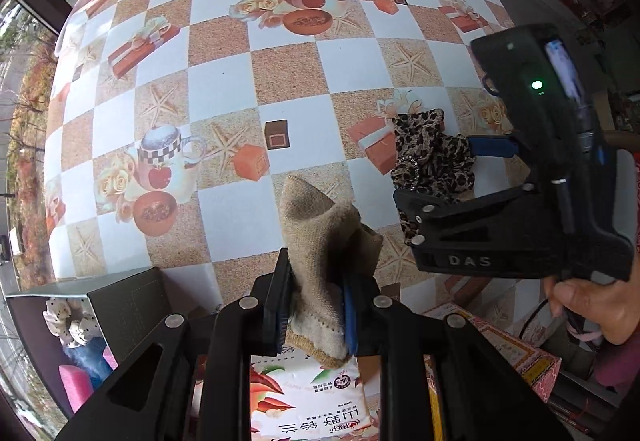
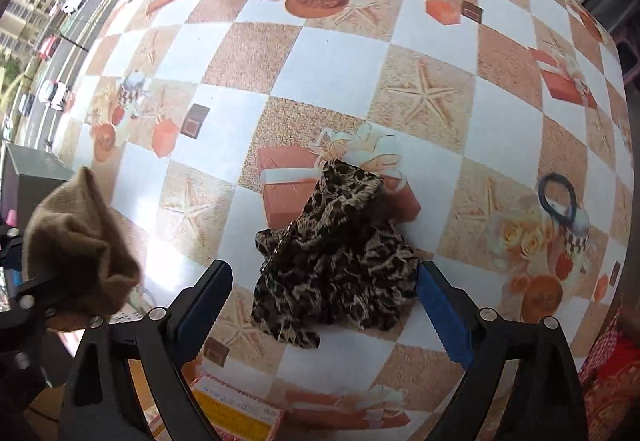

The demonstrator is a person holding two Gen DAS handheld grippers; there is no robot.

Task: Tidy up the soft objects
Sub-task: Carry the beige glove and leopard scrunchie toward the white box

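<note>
**Right gripper straddles the leopard cloth while the left carries a sock**

While the left gripper [image 1: 316,305] is clamped on a tan sock [image 1: 320,241], lifted clear of the checked tablecloth [image 1: 224,81], the right gripper [image 2: 324,305] stands spread wide with the leopard-print cloth [image 2: 336,261] lying straight ahead between its blue pads [image 2: 440,313]. That bunched cloth rests on the tablecloth, its narrower end running away from the tool, so the jaws would close across its width. By my reading, the right gripper is clearly the nearer one. A black hair ring [image 2: 556,197] lies off to its right, well apart. Beside the left tool, a dark box [image 1: 80,321] shows only partly, with a white dotted scrunchie [image 1: 68,321] inside. Whether either pad touches the cloth is hard to tell.
</note>
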